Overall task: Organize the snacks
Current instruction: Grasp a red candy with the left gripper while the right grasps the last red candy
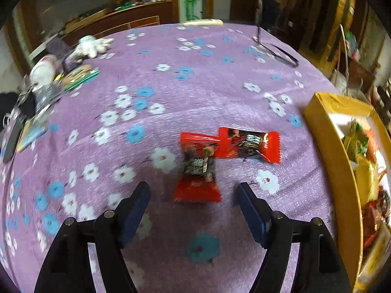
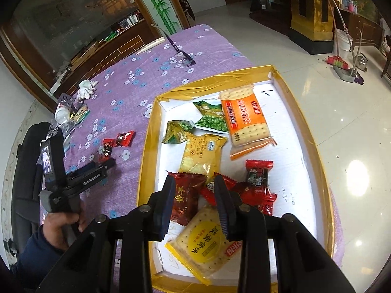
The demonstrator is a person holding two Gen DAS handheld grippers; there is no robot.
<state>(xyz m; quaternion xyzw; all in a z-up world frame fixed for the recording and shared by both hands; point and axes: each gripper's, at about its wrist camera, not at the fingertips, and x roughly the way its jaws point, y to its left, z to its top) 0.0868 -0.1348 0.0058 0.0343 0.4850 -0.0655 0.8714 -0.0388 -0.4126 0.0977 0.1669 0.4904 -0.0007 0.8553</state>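
Observation:
Two red candy packets lie on the purple flowered tablecloth. In the left wrist view the near packet (image 1: 196, 171) points toward me, and the far packet (image 1: 249, 145) lies crosswise, touching it. My left gripper (image 1: 193, 186) stands open, its fingertips on either side of the near packet's closest end, pads clear of it. The right wrist view shows this left gripper (image 2: 105, 167) just short of both packets (image 2: 124, 138). My right gripper (image 2: 195, 190) hovers over the yellow-rimmed box (image 2: 146, 146), jaws a narrow gap apart. Dark red and red packets lie in the box below them.
The box (image 1: 342, 158) sits at the table's right edge and holds several cracker, pea and candy packs. Spectacles (image 2: 184, 57) and a white glove (image 2: 86, 89) lie farther back. A bottle and clutter (image 1: 44, 69) crowd the left edge. A person's hand (image 2: 61, 227) grips the left tool.

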